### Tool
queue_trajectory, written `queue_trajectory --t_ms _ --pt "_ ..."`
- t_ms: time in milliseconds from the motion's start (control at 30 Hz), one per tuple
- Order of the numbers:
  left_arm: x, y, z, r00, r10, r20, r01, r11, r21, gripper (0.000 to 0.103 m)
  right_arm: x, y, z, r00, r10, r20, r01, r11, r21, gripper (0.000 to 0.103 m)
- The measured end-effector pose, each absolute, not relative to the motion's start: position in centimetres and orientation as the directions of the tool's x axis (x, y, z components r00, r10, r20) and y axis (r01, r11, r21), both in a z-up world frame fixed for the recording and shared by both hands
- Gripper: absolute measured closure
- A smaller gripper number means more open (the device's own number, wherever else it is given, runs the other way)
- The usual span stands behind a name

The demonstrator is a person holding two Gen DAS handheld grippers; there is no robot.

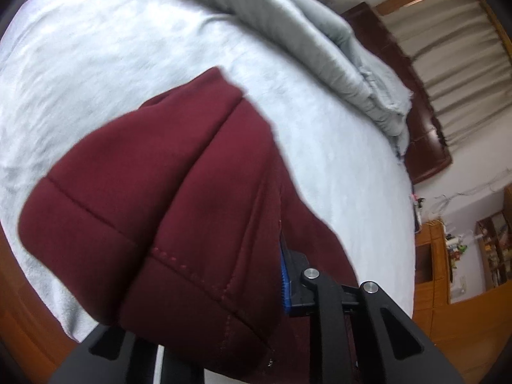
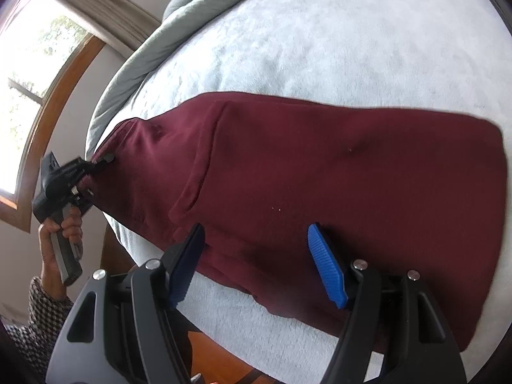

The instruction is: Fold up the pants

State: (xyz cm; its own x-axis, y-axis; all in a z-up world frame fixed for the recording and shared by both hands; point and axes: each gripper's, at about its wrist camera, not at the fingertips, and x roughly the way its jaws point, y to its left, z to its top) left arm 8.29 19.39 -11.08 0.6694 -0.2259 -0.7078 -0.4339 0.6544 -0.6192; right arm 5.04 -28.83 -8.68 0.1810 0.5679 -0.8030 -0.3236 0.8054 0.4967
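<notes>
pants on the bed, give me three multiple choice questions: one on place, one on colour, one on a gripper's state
1. Where do the pants lie?
A. on the pale bed cover
B. on the floor
C. over a chair

2. What colour are the pants?
A. navy
B. dark red
C. black

3. How do the right gripper jaws stand?
A. clamped on the pants
B. wide apart, holding nothing
C. closed on a hanger

Answers: 1 A, pale cover shows all around them. 2 B, dark red in both views. 3 B, both blue pads stand apart over the cloth.
</notes>
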Motion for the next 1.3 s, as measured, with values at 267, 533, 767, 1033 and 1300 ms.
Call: queue_trajectory --t_ms 267,533,767,1033,1300 --pt "9.7 14.9 -7.3 0.702 -0.213 -0.68 -0.314 0.764 -0.564 0.081 3.9 -30.6 -6.0 0.247 0.571 -0.783 -0.353 0.806 0.476 0.036" --pt "10.0 10.9 -5.7 0.703 -0.184 -0.687 -0.261 0.832 -0.49 0.081 4.5 -34.1 -5.7 0.291 0.576 -0.764 -0.276 0.815 0.51 0.036" --pt "9.3 8.4 -5.1 0.706 -0.19 -0.682 -0.193 0.875 -0.444 0.081 5.1 -36.0 -8.7 0.258 0.508 -0.822 -0.176 0.861 0.477 0.036" --pt "9.4 3.5 -4.2 0.684 -0.202 -0.701 -0.069 0.939 -0.338 0.08 5.1 -36.8 -9.3 0.257 0.552 -0.793 -0.141 0.833 0.535 0.036" --pt "8.7 -1.2 -5.0 0.636 -0.232 -0.736 0.053 0.965 -0.259 0.078 5.1 -36.9 -9.2 0.256 0.564 -0.785 -0.134 0.825 0.549 0.036"
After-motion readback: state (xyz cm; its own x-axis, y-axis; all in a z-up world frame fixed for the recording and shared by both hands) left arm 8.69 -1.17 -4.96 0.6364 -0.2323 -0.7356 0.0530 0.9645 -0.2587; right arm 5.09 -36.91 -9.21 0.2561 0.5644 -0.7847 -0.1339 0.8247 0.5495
